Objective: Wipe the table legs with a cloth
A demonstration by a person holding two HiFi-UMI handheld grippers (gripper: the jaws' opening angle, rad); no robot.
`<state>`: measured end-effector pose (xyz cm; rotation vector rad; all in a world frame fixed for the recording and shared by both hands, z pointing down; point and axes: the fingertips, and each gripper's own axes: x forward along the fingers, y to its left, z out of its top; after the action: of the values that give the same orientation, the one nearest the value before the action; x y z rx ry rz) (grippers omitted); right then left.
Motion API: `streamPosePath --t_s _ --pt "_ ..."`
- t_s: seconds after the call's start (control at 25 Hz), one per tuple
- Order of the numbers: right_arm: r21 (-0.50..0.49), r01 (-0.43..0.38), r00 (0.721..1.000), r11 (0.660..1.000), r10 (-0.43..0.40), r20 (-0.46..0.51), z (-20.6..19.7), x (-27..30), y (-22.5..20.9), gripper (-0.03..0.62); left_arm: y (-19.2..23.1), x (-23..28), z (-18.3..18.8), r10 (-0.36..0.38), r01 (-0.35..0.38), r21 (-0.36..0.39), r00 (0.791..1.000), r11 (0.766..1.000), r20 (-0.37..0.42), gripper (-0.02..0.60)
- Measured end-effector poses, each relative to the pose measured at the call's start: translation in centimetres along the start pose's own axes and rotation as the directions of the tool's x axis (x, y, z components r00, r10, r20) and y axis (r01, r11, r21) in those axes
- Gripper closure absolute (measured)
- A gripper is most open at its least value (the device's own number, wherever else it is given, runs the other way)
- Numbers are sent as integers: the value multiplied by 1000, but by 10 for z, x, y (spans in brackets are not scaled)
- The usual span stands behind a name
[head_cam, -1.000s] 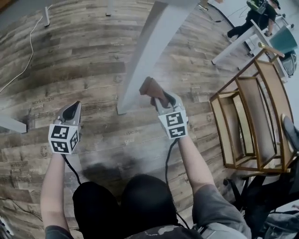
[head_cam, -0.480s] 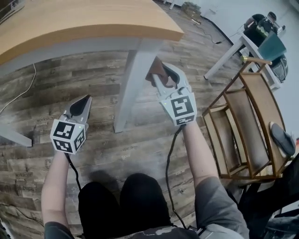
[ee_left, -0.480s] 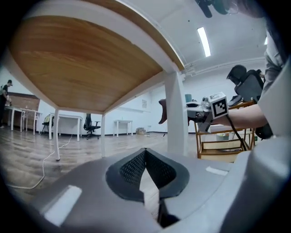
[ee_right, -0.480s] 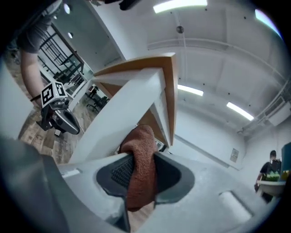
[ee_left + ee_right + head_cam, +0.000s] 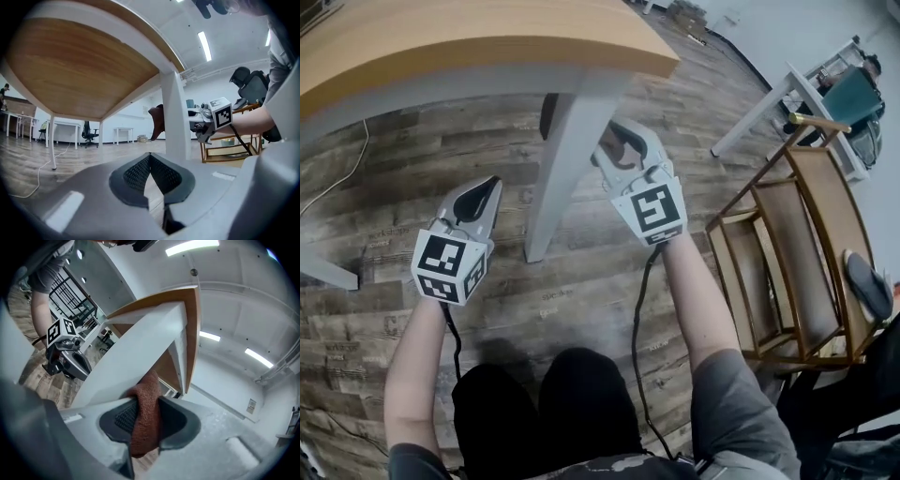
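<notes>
Weathered wood-plank floor (image 5: 581, 281) spreads under a pale wooden tabletop (image 5: 487, 37). Leftmost, the left gripper (image 5: 490, 187) hangs beside the leg, jaws pressed together on nothing. A white slanted table leg (image 5: 562, 159) stands between both tools. High on its right side, the right gripper (image 5: 615, 148) pinches a rust-brown terry cloth (image 5: 145, 418) against it. Little cloth protrudes, so a hard jaw tip might scrape the paint, or the fold could slip off the leg's edge.

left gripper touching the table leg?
Apart. Head view shows bare floor between the left gripper and the white table leg; left gripper view shows that leg well beyond its jaws.
</notes>
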<state>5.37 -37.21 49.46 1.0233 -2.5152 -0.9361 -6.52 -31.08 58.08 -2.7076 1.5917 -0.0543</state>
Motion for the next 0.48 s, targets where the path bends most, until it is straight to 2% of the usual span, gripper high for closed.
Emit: streamPosePath --t_s 0.12,0.28,0.48 --pt "13 -34 999 999 34 -38 -30 -1 28 500 0 -5 -40 15 -16 -26 999 1000 -47 563" --pt "55 -71 992 996 76 -97 -79 -4 70 500 4 -17 -87 88 -93 -80 994 992 -61 562" --pt "123 -115 973 986 137 -187 -148 -4 133 500 7 -33 -148 115 -128 -104 987 986 -116 563"
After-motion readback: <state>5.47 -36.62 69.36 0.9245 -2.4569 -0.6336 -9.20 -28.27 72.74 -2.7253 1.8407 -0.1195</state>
